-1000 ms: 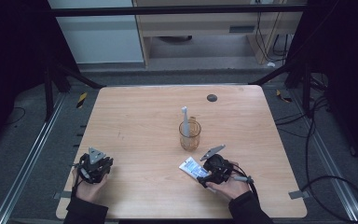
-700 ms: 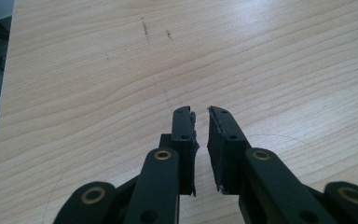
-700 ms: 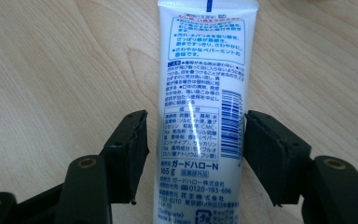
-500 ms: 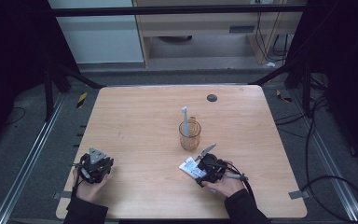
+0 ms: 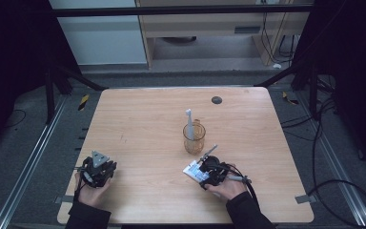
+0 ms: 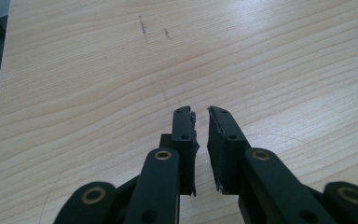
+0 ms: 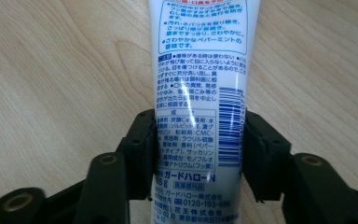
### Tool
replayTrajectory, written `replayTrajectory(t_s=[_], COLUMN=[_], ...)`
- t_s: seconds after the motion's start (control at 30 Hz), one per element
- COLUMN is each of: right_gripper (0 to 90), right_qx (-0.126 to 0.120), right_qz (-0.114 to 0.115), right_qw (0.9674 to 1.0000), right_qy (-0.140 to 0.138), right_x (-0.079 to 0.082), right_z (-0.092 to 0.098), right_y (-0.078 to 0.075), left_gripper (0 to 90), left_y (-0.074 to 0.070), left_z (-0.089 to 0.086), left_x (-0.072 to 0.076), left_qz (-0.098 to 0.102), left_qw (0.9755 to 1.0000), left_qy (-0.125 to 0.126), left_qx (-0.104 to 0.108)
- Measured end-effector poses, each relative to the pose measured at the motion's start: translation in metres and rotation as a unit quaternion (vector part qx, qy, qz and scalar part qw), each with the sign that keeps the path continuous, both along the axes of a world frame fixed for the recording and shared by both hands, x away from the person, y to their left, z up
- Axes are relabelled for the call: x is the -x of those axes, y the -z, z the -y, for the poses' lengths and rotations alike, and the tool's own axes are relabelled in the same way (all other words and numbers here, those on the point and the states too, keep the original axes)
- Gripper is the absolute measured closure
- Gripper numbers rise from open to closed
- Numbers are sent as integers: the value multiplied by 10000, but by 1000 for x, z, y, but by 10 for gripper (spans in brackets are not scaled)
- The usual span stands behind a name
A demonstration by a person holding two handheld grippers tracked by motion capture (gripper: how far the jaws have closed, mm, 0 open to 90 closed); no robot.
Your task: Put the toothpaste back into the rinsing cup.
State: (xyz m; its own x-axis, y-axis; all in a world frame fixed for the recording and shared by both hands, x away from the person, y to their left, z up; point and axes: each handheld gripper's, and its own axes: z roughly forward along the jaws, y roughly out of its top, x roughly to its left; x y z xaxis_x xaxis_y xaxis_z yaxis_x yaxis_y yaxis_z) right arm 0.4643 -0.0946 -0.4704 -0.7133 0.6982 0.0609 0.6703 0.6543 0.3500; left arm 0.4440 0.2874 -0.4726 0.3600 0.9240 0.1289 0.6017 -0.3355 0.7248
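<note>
A white toothpaste tube [image 5: 190, 170] with blue print lies flat on the wooden table [image 5: 143, 119], near its front edge. My right gripper [image 5: 199, 171] has it by the crimped end. In the right gripper view the jaws have just been closing, and the pads now press on both long edges of the tube [image 7: 200, 56] held in my right gripper [image 7: 200, 121]. A clear glass cup [image 5: 193, 138] with a white toothbrush [image 5: 189, 121] upright in it stands just beyond. My left gripper [image 5: 100, 161] rests at the front left. Its jaws [image 6: 201, 112] are a narrow gap apart, with nothing between them.
A small black round disc [image 5: 216, 100] sits near the table's far edge. Dark floor, metal rails and cables surround the table, and a shelf unit stands behind it.
The right gripper's jaws have narrowed onto the toothpaste tube, and the hand has edged slightly toward it. The left gripper, the cup and the toothbrush have not moved.
</note>
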Motion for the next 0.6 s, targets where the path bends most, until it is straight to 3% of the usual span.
replayTrajectory(t_s=[0.17,0.33,0.43,0.6], right_gripper=[639,676,683,687], right_qx=[-108,-328,-531,-1003], right_qz=[54,34,206,638], right_qw=[9999,9995,9984,9929], right_qy=[17,-10,-37,54], right_x=[1,7,11,22], right_z=[4,8,12,29], right_y=[-4,-7,-13,-31], left_gripper=[801,801,802,802], left_y=[0,0,-1,-1], left_z=[-1,-1,-1,0], left_x=[0,0,0,0], left_qz=[13,16,25,32], left_qw=[10000,10000,10000,10000], left_qy=[-12,-12,-15,-13], left_qx=[6,7,10,12])
